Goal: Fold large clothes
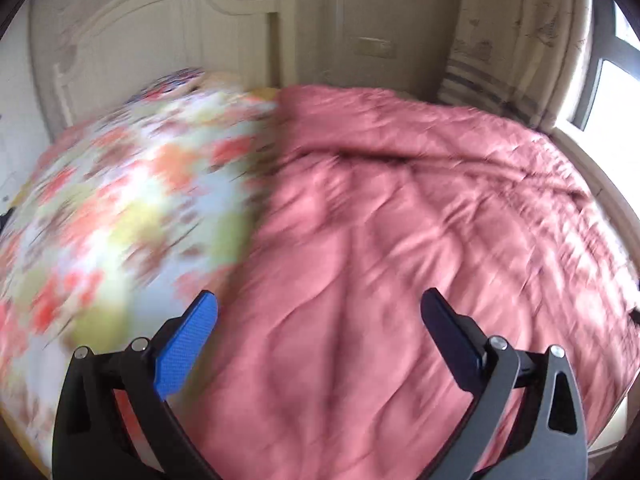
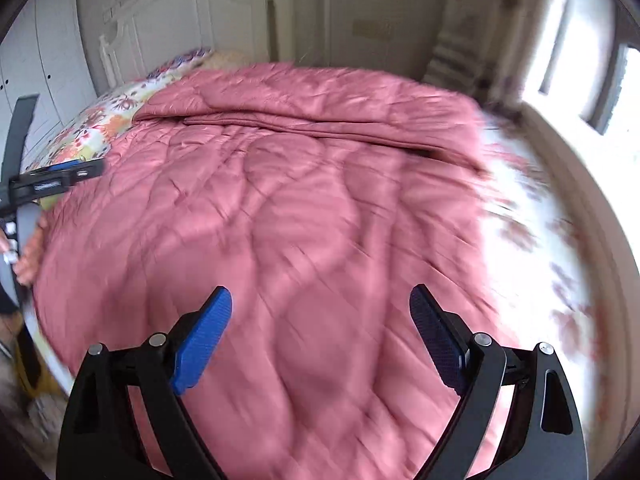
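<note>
Home bedroom: bed w/ white carved headboard, pink quilt over floral sheet, pillow at head edge, curtain by bright window, white wardrobe doors.

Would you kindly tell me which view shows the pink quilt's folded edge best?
The right wrist view: the pink quilt shows its folded edge sharply. The left wrist view shows it blurred and partly cropped.

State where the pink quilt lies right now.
The pink quilt is spread over the floral sheet on the bed, below the white headboard, in both wrist views.
</note>
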Motion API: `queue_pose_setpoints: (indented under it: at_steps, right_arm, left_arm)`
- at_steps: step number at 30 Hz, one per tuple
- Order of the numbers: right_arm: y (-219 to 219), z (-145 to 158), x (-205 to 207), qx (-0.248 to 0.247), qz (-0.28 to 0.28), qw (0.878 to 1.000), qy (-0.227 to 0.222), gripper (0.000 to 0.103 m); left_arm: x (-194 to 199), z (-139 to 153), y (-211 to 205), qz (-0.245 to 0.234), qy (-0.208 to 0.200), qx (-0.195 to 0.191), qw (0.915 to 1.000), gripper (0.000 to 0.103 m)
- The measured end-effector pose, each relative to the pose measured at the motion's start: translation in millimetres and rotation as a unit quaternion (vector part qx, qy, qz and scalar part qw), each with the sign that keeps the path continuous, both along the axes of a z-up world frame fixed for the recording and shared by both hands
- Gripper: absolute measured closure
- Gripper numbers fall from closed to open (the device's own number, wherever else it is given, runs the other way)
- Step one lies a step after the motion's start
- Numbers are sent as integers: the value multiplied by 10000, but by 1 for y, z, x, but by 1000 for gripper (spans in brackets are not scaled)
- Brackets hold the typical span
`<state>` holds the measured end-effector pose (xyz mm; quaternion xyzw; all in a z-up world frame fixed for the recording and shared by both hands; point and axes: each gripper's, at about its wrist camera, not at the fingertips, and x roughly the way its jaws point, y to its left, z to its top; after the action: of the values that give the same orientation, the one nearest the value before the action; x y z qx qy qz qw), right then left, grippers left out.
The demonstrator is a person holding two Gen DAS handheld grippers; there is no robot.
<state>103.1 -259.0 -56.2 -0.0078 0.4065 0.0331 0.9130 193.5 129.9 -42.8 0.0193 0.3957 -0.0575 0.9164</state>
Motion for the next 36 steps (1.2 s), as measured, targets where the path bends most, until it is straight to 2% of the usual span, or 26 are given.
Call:
queue_pose_setpoints:
  at_steps: [4, 6, 8, 11, 12, 13, 14, 15, 17, 19, 20, 23, 26, 27, 28, 29, 31, 33, 36]
  right_arm:
    - [-55, -20, -48, 467, -648, 9968, 43, 17]
    - [-77, -31, -68, 913, -848, 9922, 70, 17]
    - [-90, -38, -80, 1327, -918, 9869, 44, 16]
    - [-89, -38, -87, 1395, -767, 9872, 22, 18]
    - [-86, -38, -87, 1407, -682, 9877, 28, 23]
    - [-84, -39, -89, 1474, -575, 9874, 22, 27]
    - [-76, -40, -88, 1571, -458, 9865, 13, 34]
    - [-72, -41, -89, 1606, -388, 9863, 5, 35]
    - [-63, -41, -88, 1687, -266, 9853, -16, 43]
    - [-60, -41, -85, 1802, -224, 9834, -38, 47]
    - [-61, -41, -84, 1825, -220, 9830, -40, 48]
    - [-70, -41, -89, 1970, -258, 9801, -33, 49]
    - [-75, -43, -90, 2060, -309, 9780, -124, 54]
    - [-74, -44, -89, 2057, -316, 9780, -154, 59]
    - [-71, -45, -87, 2092, -298, 9773, -162, 66]
    - [-69, -48, -84, 2181, -298, 9753, -188, 79]
    - [-66, -51, -83, 2293, -357, 9723, -284, 83]
    - [-67, -50, -86, 2439, -376, 9685, -323, 85]
    - [-70, -38, -104, 2567, -145, 9656, -396, 87]
  left_arm:
    - [-29, -20, 40, 180, 288, -257, 9991, 2]
    - [-40, -28, 53, 218, 360, -375, 9984, 2]
    - [-52, -34, 61, 169, 322, -542, 9979, 2]
    - [-63, -37, 62, 69, 303, -546, 9980, 3]
    - [-65, -36, 61, 25, 295, -586, 9978, 8]
    - [-68, -35, 59, -16, 290, -630, 9976, 20]
    - [-72, -33, 54, -157, 308, -707, 9969, 27]
    - [-74, -32, 49, -345, 357, -804, 9955, 35]
    - [-77, -28, 38, -556, 331, -814, 9946, 37]
    - [-76, -30, 33, -541, 260, -575, 9965, 37]
    - [-75, -33, 36, -488, 293, -620, 9965, 37]
    - [-74, -32, 51, -389, 272, -1084, 9930, 36]
    - [-73, -31, 43, -452, 350, -1081, 9925, 39]
    - [-74, -31, 38, -547, 368, -1089, 9919, 53]
    - [-74, -32, 34, -657, 405, -1129, 9906, 73]
    - [-74, -33, 30, -797, 509, -1340, 9865, 79]
    - [-77, -31, 34, -769, 423, -1549, 9840, 86]
    - [-86, -24, 43, -796, 233, -1798, 9802, 88]
    - [-113, -4, 66, -884, -2, -2376, 9673, 88]
